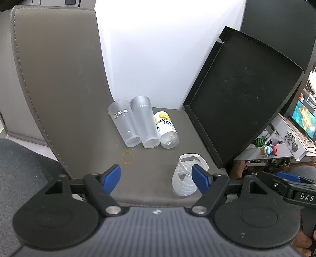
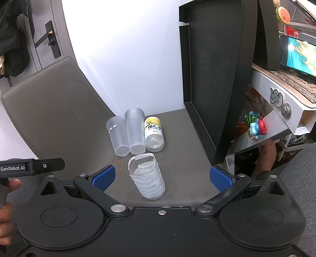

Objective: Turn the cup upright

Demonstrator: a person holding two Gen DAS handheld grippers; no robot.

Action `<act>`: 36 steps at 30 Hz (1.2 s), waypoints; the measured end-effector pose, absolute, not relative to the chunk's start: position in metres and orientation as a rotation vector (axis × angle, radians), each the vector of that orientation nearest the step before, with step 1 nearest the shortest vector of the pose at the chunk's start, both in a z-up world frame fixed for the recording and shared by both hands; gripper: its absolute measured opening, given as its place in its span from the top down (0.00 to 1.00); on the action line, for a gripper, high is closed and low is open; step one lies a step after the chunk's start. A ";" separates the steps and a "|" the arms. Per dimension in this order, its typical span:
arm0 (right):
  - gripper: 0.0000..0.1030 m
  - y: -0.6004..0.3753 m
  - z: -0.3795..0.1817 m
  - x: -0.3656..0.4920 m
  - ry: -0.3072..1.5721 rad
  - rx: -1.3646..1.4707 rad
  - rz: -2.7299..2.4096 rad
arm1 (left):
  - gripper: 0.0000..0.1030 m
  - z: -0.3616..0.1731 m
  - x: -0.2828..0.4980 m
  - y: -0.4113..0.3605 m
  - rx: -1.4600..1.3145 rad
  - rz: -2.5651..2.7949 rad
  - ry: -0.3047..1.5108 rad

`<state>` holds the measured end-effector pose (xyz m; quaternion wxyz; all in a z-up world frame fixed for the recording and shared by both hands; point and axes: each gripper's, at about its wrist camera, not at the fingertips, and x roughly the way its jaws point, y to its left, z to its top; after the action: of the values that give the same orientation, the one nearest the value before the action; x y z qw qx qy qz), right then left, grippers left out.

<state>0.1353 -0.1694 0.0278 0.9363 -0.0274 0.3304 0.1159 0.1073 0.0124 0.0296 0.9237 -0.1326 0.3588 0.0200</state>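
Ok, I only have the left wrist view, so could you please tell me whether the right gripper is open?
Observer: Yes, the right gripper is wide open and holds nothing.
Operator: Thanks. Part of the taped cup is hidden for me; is it upright?
Observer: It shows fully here: mouth up, ragged tape rim, apart from both blue pads.
Operator: And what is beyond the chair back?
Observer: A door with a black handle.
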 end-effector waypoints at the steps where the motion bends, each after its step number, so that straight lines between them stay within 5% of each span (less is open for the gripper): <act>1: 0.00 -0.169 0.028 0.135 0.674 -0.056 0.237 | 0.24 0.030 0.107 0.012 -0.269 0.040 0.736; 36: 0.00 -0.170 0.025 0.134 0.683 -0.057 0.232 | 0.24 0.023 0.109 0.002 -0.254 0.028 0.754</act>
<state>0.1340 -0.1701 0.0254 0.9353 -0.0278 0.3339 0.1135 0.1095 0.0025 0.0226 0.9218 -0.1239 0.3670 0.0135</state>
